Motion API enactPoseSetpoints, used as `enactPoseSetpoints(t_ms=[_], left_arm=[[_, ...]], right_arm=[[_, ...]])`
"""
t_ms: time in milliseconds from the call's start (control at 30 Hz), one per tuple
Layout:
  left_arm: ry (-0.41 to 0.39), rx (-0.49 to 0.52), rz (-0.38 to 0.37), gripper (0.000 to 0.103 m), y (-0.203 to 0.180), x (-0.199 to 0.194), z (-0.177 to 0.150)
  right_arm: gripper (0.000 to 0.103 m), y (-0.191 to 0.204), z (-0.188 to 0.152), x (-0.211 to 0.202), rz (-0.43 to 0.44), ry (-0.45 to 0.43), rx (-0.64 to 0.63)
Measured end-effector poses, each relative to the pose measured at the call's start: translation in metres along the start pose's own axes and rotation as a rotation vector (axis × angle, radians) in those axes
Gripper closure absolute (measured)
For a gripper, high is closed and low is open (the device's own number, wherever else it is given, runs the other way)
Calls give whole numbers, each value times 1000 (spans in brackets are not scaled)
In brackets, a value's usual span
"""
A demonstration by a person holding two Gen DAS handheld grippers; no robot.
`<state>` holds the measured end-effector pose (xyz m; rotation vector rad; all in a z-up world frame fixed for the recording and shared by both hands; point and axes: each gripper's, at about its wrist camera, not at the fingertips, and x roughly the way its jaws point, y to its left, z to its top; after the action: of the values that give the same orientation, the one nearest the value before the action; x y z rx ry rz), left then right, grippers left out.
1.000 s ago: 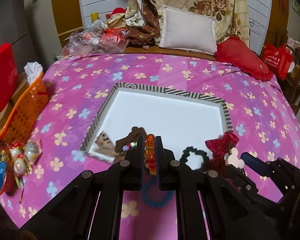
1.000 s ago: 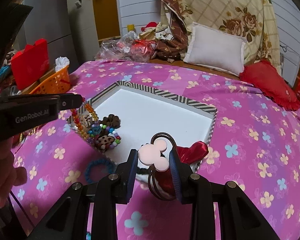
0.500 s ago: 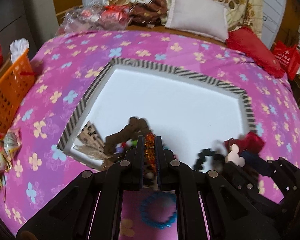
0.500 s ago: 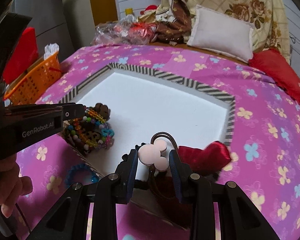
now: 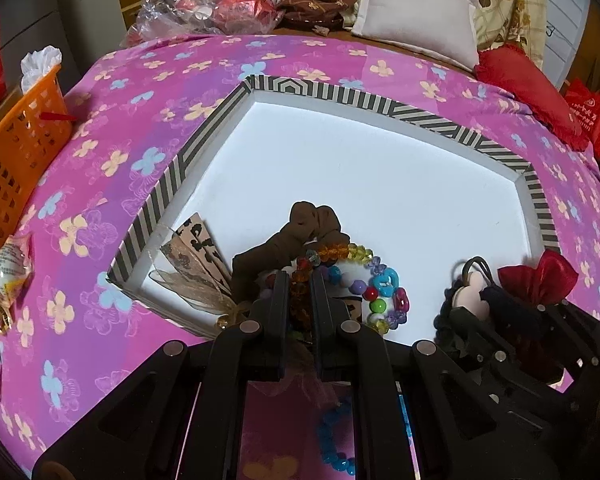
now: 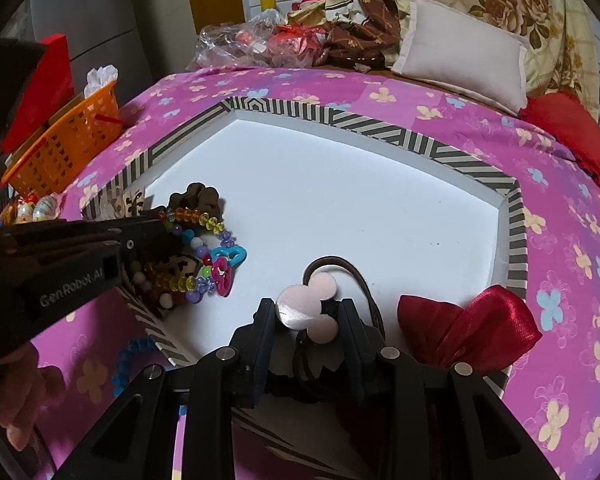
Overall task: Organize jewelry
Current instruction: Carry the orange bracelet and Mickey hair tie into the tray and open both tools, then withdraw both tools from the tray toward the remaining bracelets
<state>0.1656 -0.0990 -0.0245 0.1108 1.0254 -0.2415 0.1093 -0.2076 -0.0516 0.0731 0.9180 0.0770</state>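
Observation:
A white tray with a striped rim [image 5: 364, 100] [image 6: 380, 126] lies on the pink flowered bed. My left gripper [image 5: 300, 284] [image 6: 162, 222] is shut on a colourful bead bracelet [image 5: 332, 251] [image 6: 198, 216], low over the tray's near left corner. There lie a brown scrunchie [image 5: 300, 226] [image 6: 196, 196], a leopard-print bow [image 5: 196, 248] and a bead bracelet with charms [image 5: 384, 292] [image 6: 224, 264]. My right gripper [image 6: 306, 312] [image 5: 480, 300] is shut on a hair tie with a pink mouse-head charm [image 6: 306, 306] [image 5: 470, 292], over the tray's near edge. A red satin bow [image 6: 468, 328] [image 5: 540, 282] sits at the tray's near right corner.
A blue bead bracelet [image 5: 334, 436] [image 6: 130, 360] lies on the bedspread just outside the tray's near edge. An orange basket [image 5: 16, 148] [image 6: 66, 144] stands at the bed's left edge. A white pillow [image 5: 416, 28], a red cushion [image 5: 528, 92] and piled cloth lie at the far end.
Both grippers have moved forward and down over the tray with their items. The bead bracelet in my left gripper now hangs just above the pile in the near left corner.

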Motion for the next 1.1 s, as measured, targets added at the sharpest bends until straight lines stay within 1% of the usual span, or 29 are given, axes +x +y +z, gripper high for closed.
enactPoseSetpoints(t_ms=[67, 100, 200, 300, 333, 367, 400, 433, 467, 667, 800, 967, 1100], left_arm=[[-4, 3, 3, 95, -2, 0, -1], [-7, 6, 7, 95, -2, -1, -1], [-15, 6, 3, 94, -3, -3, -3], [-19, 4, -6, 90, -1, -7, -4], [-23, 5, -7, 84, -1, -9, -4], [-27, 4, -8, 73, -1, -12, -5], [-32, 1, -10, 66, -1, -15, -6], [-38, -3, -14, 55, 0, -19, -7], [-44, -5, -18, 51, 0, -22, -9], [-79, 13, 13, 49, -1, -45, -24], [-93, 10, 27, 49, 1, -57, -34], [-129, 29, 52, 49, 2, -77, -51], [-141, 29, 56, 49, 2, -90, -63]], right_arm=[[62, -2, -2, -3, 14, 0, 19], [54, -2, -3, -6, 24, -9, 29], [53, -1, -7, -17, 21, -33, 30], [53, -2, -12, -24, 27, -42, 41], [53, -3, -13, -27, 26, -46, 46], [53, -3, -15, -31, 24, -51, 51], [53, -4, -16, -35, 25, -57, 55], [53, -4, -17, -40, 26, -63, 59], [53, -4, -19, -45, 25, -72, 65], [52, 6, -28, -65, 8, -84, 64], [39, 10, -35, -77, -5, -97, 77], [39, 16, -44, -88, -2, -100, 89], [39, 27, -52, -98, -14, -103, 69]])
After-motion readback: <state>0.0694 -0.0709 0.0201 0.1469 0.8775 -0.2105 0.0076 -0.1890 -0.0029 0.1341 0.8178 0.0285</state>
